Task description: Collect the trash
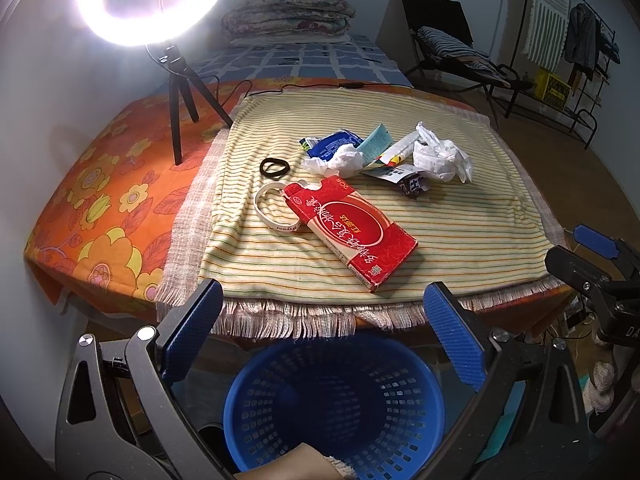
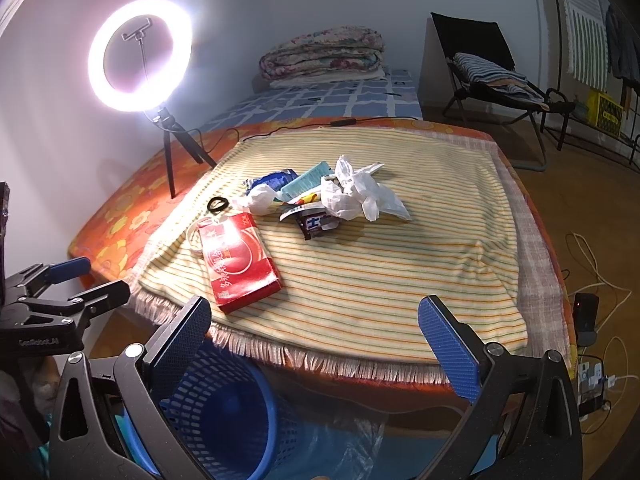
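A red carton point(image 1: 352, 232) point(image 2: 240, 260) lies on the striped cloth point(image 1: 460, 224) point(image 2: 380, 272) near the table's front. Behind it sits a heap of trash: a white plastic bag point(image 1: 440, 156) point(image 2: 360, 192), a crumpled tissue point(image 1: 344, 160) point(image 2: 258, 198), a blue wrapper point(image 1: 330, 142) point(image 2: 272, 178) and a dark wrapper point(image 1: 412, 184) point(image 2: 318, 224). A blue perforated basket point(image 1: 336, 404) point(image 2: 224, 412) stands on the floor below the front edge. My left gripper point(image 1: 324, 340) hangs open above the basket. My right gripper point(image 2: 316, 348) is open at the table's front edge, holding nothing.
A black hair tie point(image 1: 274, 168) point(image 2: 218, 204) and a white ring point(image 1: 276, 208) lie left of the carton. A ring light on a tripod point(image 1: 176, 80) point(image 2: 168, 120) stands at the table's left. Beyond are a bed with a folded quilt point(image 1: 288, 14) and a folding chair point(image 1: 452, 52).
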`<action>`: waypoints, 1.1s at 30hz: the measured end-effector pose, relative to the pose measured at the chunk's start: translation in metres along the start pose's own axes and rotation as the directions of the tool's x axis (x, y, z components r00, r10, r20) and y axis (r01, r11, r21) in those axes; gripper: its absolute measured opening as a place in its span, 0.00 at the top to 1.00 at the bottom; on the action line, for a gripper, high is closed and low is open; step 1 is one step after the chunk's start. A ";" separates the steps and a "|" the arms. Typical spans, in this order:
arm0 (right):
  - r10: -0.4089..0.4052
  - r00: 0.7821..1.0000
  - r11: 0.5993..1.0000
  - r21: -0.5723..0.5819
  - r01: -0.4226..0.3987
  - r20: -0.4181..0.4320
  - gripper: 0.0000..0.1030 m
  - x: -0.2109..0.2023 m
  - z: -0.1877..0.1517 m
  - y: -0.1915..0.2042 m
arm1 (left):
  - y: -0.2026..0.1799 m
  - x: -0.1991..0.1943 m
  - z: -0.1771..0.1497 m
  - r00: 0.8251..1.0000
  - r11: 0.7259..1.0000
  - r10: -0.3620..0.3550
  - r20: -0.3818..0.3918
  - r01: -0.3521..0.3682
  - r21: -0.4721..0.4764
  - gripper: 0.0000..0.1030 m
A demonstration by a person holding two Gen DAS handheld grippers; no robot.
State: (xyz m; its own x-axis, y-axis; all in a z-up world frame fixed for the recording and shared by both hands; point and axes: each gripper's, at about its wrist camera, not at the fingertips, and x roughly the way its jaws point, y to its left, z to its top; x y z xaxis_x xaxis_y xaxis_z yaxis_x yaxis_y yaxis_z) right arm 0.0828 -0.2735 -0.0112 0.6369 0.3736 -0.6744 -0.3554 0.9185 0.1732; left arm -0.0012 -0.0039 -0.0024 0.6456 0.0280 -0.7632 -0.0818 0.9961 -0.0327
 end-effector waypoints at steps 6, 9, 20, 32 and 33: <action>0.000 1.000 1.000 0.000 0.000 -0.001 0.01 0.000 0.000 -0.001 | 0.000 -0.001 0.001 1.000 1.000 0.001 0.001 -0.001 0.000 0.01; -0.001 1.000 1.000 0.000 0.001 -0.001 0.01 0.000 0.000 0.000 | 0.000 -0.001 0.001 1.000 1.000 0.002 0.000 -0.002 0.000 0.01; -0.002 1.000 1.000 0.000 0.002 -0.002 0.01 0.000 -0.001 -0.001 | 0.000 -0.001 0.001 1.000 1.000 0.003 0.001 -0.003 0.002 0.01; -0.002 1.000 1.000 -0.003 0.002 -0.010 0.01 0.000 -0.004 -0.001 | -0.001 0.000 0.001 1.000 1.000 0.005 0.000 -0.005 0.004 0.01; -0.001 1.000 1.000 -0.002 0.001 -0.010 0.01 0.000 -0.004 -0.001 | -0.001 0.000 0.001 1.000 1.000 0.006 0.000 -0.006 0.004 0.01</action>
State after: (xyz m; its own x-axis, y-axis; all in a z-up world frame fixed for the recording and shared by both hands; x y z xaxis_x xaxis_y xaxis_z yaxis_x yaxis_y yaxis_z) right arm 0.0808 -0.2747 -0.0142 0.6304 0.3713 -0.6817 -0.3562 0.9186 0.1710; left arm -0.0009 -0.0045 -0.0015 0.6448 0.0337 -0.7636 -0.0825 0.9963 -0.0257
